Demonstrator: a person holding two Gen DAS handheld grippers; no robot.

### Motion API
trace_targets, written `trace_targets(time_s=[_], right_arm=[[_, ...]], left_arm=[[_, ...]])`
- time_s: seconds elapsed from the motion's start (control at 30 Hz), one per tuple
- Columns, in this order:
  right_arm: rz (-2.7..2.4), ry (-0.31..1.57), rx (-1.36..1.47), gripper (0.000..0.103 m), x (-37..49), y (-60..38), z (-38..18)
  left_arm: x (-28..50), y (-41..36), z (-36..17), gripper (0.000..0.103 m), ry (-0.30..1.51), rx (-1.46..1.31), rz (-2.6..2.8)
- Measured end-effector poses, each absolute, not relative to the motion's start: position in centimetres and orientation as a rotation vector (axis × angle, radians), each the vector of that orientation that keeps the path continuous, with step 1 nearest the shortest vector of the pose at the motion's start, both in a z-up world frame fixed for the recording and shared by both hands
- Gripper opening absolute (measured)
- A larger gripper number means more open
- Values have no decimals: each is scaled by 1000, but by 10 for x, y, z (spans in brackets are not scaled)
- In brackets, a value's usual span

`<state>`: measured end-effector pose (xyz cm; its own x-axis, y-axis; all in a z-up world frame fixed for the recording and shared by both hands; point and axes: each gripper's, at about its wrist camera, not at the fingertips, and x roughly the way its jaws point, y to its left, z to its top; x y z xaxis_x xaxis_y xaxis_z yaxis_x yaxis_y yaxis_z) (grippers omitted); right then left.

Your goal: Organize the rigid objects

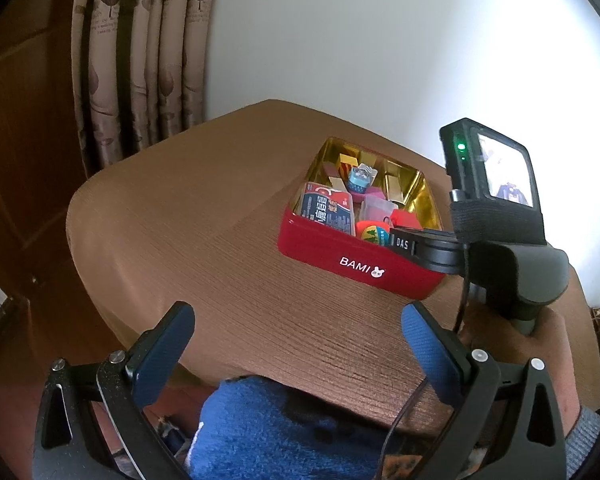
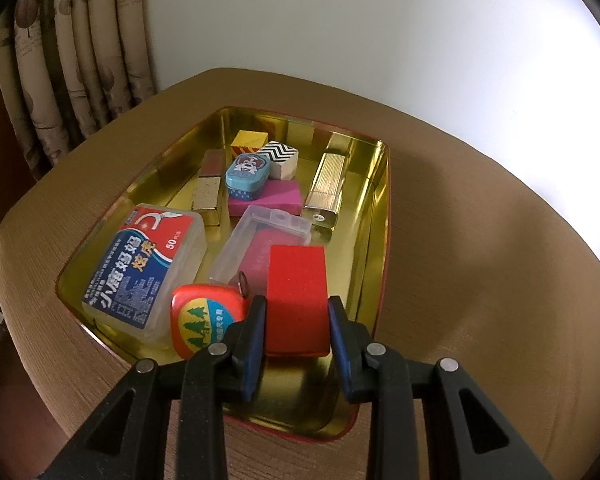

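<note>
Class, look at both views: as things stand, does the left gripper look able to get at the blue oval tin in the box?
Probably not directly. The left gripper hangs open, well short of the red box, and the right gripper, shut on the red block, sits over the box's near end. The blue oval tin lies deeper inside.

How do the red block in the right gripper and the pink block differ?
The red block is larger in view and clamped between the right gripper pads at the tin's near end. The pink block lies flat mid-tin, partly under the blue tin. Both are plain, solid-coloured rectangular blocks.
</note>
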<state>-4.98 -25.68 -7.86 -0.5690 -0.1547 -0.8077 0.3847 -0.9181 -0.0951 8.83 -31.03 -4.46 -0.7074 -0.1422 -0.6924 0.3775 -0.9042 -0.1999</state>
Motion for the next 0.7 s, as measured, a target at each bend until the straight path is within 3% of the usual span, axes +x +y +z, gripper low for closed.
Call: trace_targets(time_s=[0.13, 0.3, 0.47, 0.7], right_arm=[[-2561, 348, 1178, 40, -39, -247, -57], [-2624, 331, 1090, 41, -16, -229, -22], [-2690, 310, 1003, 52, 18, -201, 7], [-2744, 334, 910, 55, 60, -175, 27]], left_arm=[[90, -309, -40, 102, 456, 999, -2618], [98, -303, -27, 102, 386, 920, -2608], [108, -290, -11, 102, 296, 840, -2641], [118, -266, 6, 102, 143, 747, -2685]])
